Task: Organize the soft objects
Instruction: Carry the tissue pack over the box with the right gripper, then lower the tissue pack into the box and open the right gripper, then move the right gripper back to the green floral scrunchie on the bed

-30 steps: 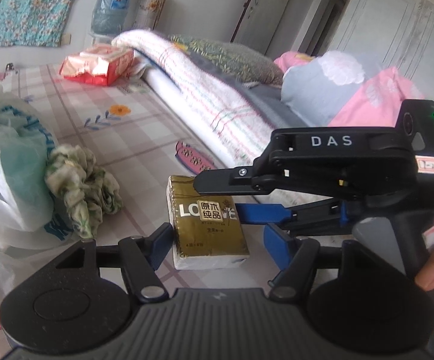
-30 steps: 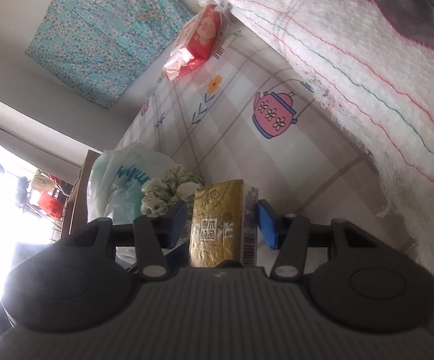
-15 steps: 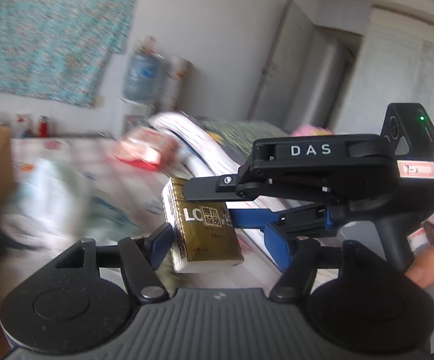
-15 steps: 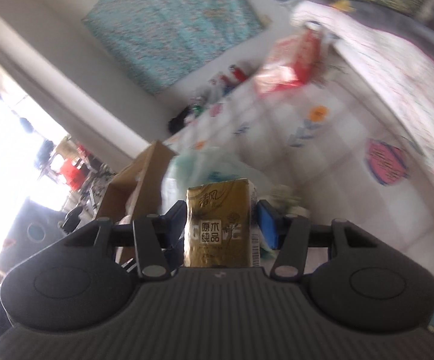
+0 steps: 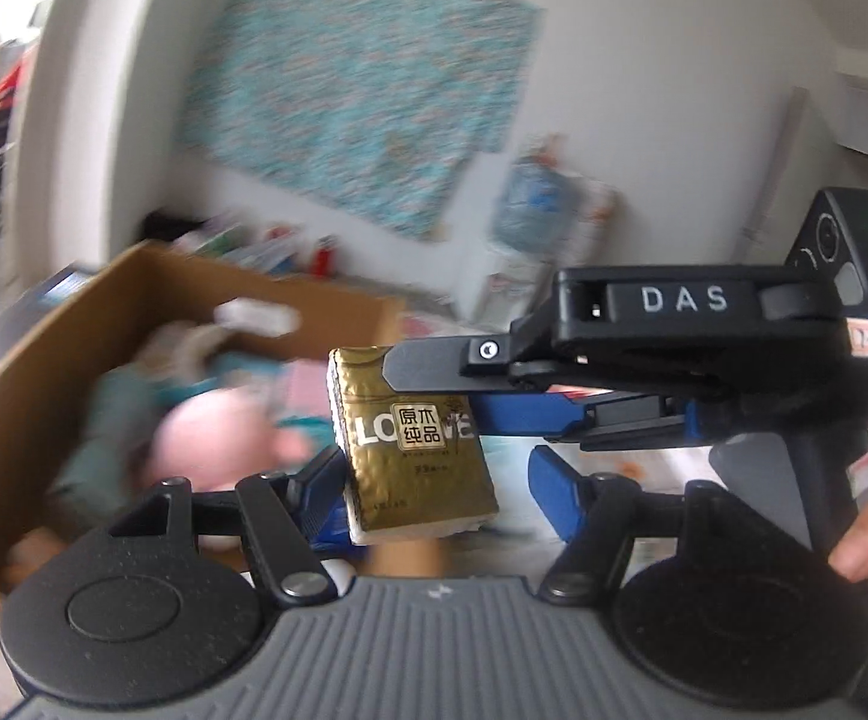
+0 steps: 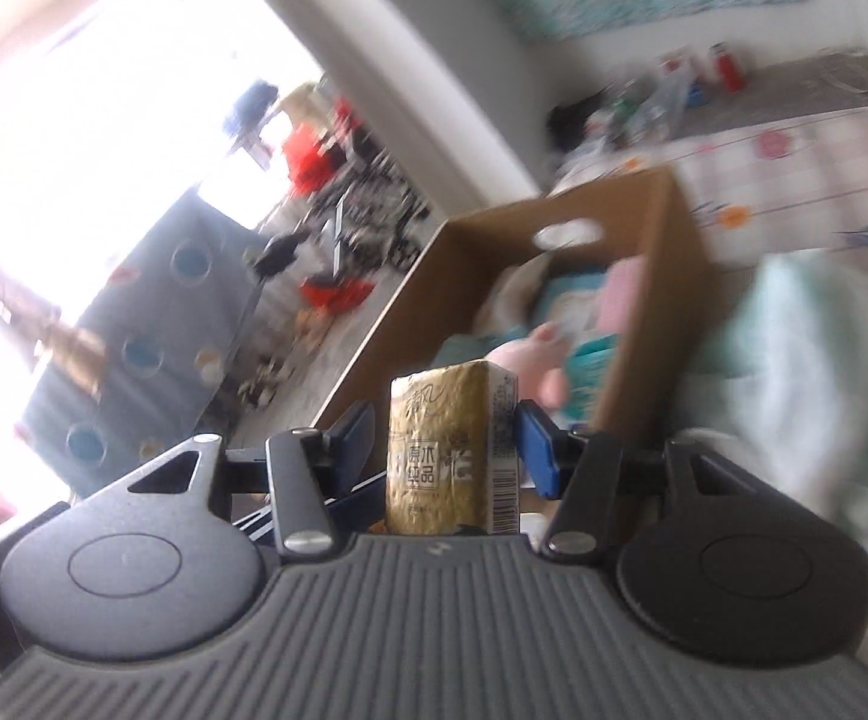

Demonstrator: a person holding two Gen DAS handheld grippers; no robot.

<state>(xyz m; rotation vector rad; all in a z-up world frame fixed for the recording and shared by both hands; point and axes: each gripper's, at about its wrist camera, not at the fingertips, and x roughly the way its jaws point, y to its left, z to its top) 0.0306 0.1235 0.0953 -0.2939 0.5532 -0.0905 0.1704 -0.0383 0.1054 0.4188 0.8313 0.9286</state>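
Note:
A gold tissue pack (image 6: 455, 450) sits between the blue pads of my right gripper (image 6: 446, 441), which is shut on it and holds it in the air. In the left wrist view the same pack (image 5: 416, 450) hangs in front, with the right gripper's black body (image 5: 674, 348) reaching in from the right. My left gripper (image 5: 434, 492) is open, its fingers on either side of the pack but apart from it. An open cardboard box (image 5: 32, 396) lies ahead on the left, with a pink soft toy (image 5: 212, 438) and other soft things inside. The box also shows in the right wrist view (image 6: 650, 300).
A white and teal plastic bag (image 6: 812, 372) lies right of the box on the checked bed sheet (image 6: 794, 180). A floral cloth (image 5: 350, 78) hangs on the wall. A water bottle (image 5: 530, 192) stands behind. A grey cabinet (image 6: 152, 312) is left of the box.
Both grippers have swung left and up from the bed towards the cardboard box, with the tissue pack still held in the right gripper. The views are blurred by motion.

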